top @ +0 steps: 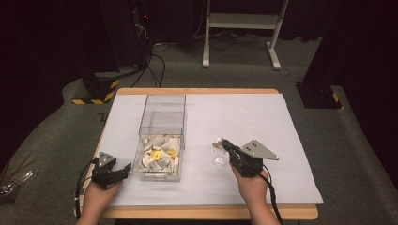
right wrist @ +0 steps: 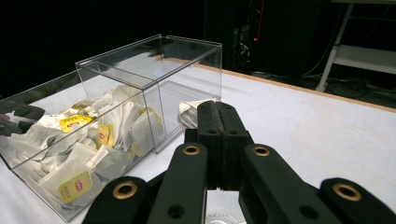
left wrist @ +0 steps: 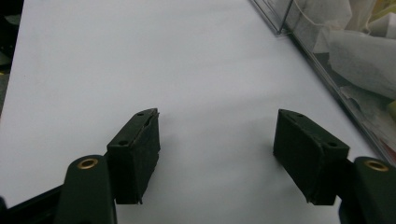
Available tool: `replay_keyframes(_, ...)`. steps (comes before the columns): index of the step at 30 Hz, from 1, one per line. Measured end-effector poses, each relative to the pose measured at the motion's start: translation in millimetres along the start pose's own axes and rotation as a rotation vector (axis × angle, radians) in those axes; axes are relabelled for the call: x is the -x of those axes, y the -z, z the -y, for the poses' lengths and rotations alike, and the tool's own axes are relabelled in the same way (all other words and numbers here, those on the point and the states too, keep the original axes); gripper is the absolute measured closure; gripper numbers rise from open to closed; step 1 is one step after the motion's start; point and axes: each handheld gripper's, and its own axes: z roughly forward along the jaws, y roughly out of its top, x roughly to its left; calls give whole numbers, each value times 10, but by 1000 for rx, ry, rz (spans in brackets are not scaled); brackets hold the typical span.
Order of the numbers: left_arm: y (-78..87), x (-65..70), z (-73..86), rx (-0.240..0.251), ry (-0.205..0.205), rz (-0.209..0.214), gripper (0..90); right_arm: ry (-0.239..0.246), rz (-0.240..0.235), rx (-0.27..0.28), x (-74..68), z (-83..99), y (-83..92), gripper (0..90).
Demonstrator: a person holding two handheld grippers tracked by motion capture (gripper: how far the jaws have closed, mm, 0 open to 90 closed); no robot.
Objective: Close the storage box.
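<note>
Teabag [right wrist: 190,113], white and crumpled, is pinched at the tip of the right gripper [right wrist: 218,114], whose fingers [right wrist: 208,135] are pressed together on it. In the high view the right gripper [top: 224,144] is over the tabletop [top: 263,122], to the right of the clear box [top: 162,136], with a small clear glass item [top: 218,160] just beside it; its exact form cannot be told.

The clear box is a rectangular, hard-walled transparent container in two compartments. The near compartment [right wrist: 70,154] holds a loose heap of white paper teabags [right wrist: 116,126] with yellow tags [right wrist: 74,185]. The far compartment [right wrist: 173,70] shows bare walls and floor.

The tabletop is covered in a smooth white sheet, with a wooden edge visible along the far and near sides.

The left gripper [top: 112,172] rests low at the near left of the box, its fingers [left wrist: 135,154] spread apart with nothing between them, only white sheet. The box wall [left wrist: 327,79] stands just beside its right finger.

Beyond the tabletop: grey carpet, a white frame [top: 241,28], black cables [top: 155,65], and a yellow-and-black striped base [top: 96,91].
</note>
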Motion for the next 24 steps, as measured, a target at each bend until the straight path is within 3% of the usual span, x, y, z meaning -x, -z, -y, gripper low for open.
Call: replay_keyframes(24, 0, 0, 0, 0, 0, 0, 316, -17, 28, -43, 99, 145, -63, 900)
